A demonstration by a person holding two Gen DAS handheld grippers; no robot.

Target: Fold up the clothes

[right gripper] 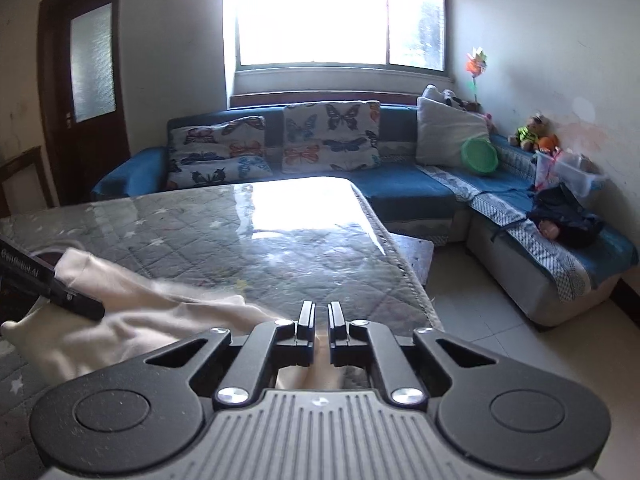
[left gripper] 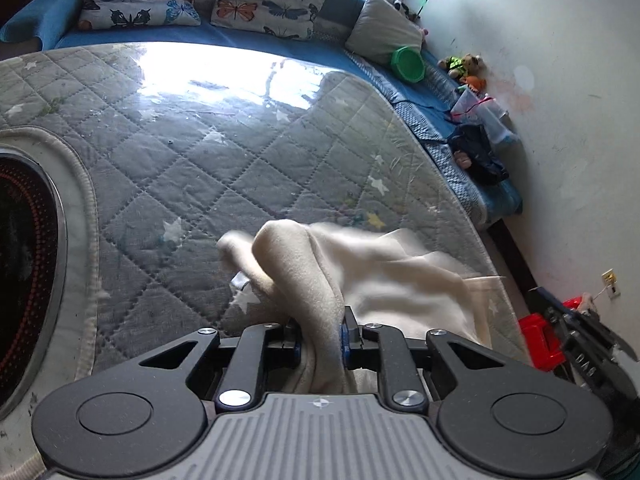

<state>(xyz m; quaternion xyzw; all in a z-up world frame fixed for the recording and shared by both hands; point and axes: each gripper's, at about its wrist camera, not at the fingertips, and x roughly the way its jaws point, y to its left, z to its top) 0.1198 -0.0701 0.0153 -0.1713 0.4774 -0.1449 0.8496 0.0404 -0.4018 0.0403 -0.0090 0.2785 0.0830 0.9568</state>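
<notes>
You had the cream garment point(left gripper: 360, 276) bunched up on the near right part of the quilted table point(left gripper: 192, 152), close to its edge, partly lifted off the glossy top. Your left gripper point(left gripper: 320, 340) was clamped on a thick fold of it, the cloth rising up between the jaws and draping over to the right. In the right wrist view the same cloth trailed off to the left, with the left tool's black finger lying across it. Your right gripper point(right gripper: 321, 322) had its jaws nearly together with a thin gap; a bit of cream cloth showed low down between them, but I couldn't tell if it was actually pinched. Behind the table sat the blue sofa point(right gripper: 400, 184) with butterfly cushions point(right gripper: 332, 136).
</notes>
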